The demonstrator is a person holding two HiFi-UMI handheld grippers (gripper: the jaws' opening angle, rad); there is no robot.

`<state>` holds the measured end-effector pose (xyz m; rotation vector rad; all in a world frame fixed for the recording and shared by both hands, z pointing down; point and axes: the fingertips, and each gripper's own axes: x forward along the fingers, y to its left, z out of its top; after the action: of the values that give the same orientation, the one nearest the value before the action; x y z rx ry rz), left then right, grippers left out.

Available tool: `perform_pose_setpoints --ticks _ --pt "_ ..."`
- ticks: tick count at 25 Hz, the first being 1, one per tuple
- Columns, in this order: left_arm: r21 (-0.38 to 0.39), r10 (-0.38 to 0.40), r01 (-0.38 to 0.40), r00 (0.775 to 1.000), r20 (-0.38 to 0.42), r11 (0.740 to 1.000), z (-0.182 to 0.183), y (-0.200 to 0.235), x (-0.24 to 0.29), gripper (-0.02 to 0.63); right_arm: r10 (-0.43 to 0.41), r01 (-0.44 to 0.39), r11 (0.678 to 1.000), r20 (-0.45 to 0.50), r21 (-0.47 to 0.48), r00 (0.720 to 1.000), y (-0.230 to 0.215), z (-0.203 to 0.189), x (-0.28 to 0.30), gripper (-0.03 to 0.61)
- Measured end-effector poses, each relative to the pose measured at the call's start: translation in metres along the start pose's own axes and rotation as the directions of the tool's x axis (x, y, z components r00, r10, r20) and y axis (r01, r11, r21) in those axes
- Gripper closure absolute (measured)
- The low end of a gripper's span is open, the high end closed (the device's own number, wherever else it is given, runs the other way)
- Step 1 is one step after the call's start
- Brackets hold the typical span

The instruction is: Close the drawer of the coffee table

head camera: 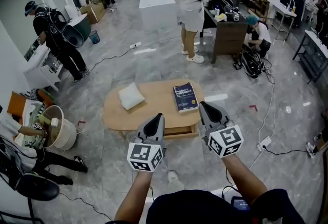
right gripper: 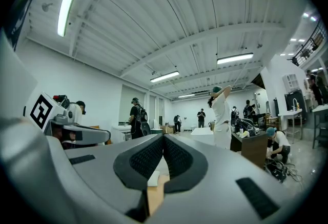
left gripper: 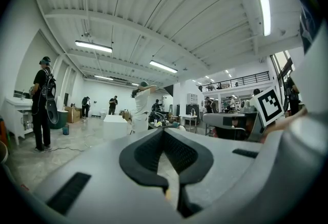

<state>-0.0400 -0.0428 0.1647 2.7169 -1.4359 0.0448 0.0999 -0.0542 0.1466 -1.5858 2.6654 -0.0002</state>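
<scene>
Well, both tongs are closed and carrying nothing. In the left gripper view my left tongs (left gripper: 164, 130) have their tips pressed together, with only floor and a sliver of wood showing through the gap behind them. In the right gripper view my right tongs (right gripper: 163, 137) are the same, tips meeting, with the tabletop and a white cushion showing behind.

From the head view, the coffee table (head camera: 159, 101) lies ahead of me and below, its long axis running across me from left to right. A book (head camera: 185, 97) sits on its right half and the cushion (head camera: 131, 96) on its left. The drawer (head camera: 180, 130) sticks out from under the near edge, on the book's side, with its front facing me. It lies between my two tongs: the left tongs (head camera: 160, 115) are just beside its left end and the right tongs (head camera: 202, 104) just beside its right end. Neither appears to be touching it yet.

So the push has to go straight away from me, square to the table's long axis. The drawer sits about midway between the two tongs; the right tip reaches a little farther forward, so I judge that one slightly better placed. Pressing near the middle of the front should keep the drawer from skewing.
</scene>
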Motion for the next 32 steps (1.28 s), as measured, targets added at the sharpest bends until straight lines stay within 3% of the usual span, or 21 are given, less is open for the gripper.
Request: perform_pose_setpoints --ticks 7,11,32 --pt "-0.013 -0.021 0.021 1.0 -0.011 1.0 -0.004 0.037 0.015 0.613 -0.03 0.03 1.0 -0.012 0.002 0.999 0.002 -0.006 0.036 0.565" --pt "0.023 -0.032 0.032 0.999 -0.018 0.999 -0.007 0.05 0.028 0.612 -0.03 0.03 0.999 -0.013 -0.013 0.999 0.003 -0.009 0.055 0.565" --pt "-0.041 -0.096 0.095 0.995 -0.009 0.995 -0.023 0.11 0.05 0.612 -0.114 0.113 0.993 -0.055 -0.024 0.992 0.012 -0.027 0.106 0.565"
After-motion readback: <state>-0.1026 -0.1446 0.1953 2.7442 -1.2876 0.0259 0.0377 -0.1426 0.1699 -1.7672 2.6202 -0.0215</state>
